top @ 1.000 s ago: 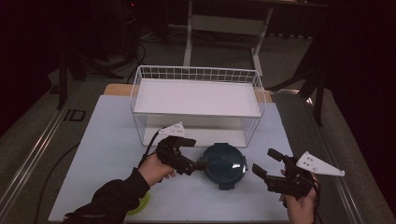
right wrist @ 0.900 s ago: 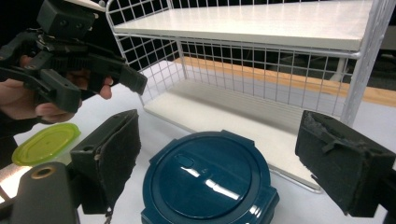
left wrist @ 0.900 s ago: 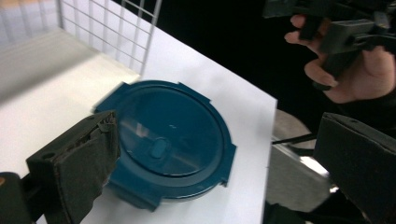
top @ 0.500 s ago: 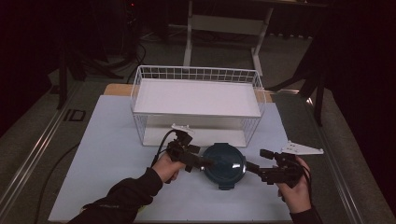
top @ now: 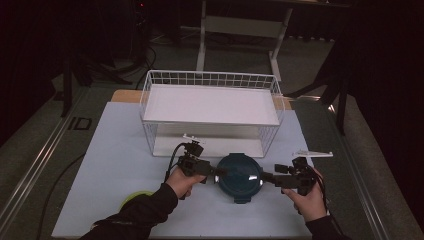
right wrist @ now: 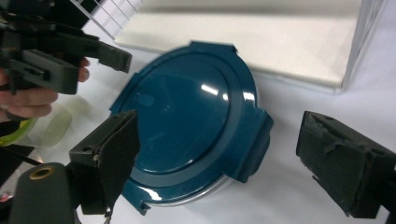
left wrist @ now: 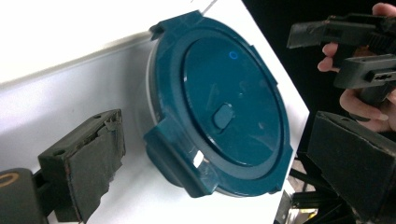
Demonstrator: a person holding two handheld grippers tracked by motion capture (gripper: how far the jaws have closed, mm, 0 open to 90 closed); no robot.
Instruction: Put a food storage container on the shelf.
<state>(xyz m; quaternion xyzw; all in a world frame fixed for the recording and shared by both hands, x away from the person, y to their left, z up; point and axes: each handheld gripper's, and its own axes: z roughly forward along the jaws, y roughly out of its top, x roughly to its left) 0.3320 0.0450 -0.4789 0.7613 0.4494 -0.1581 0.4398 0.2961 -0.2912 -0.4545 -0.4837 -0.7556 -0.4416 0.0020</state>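
Two claws flank a round dark-blue lidded container (top: 240,177) lying near the middle of the desk (top: 115,150), just in front of a white wire basket (top: 210,107). From above, the left claw (top: 218,172) and right claw (top: 264,176) reach inward from each side. Each gripper view shows jaws spread wide around a lid latch (left wrist: 180,163), and the right gripper view catches a yellow-green object (right wrist: 51,126) at left.
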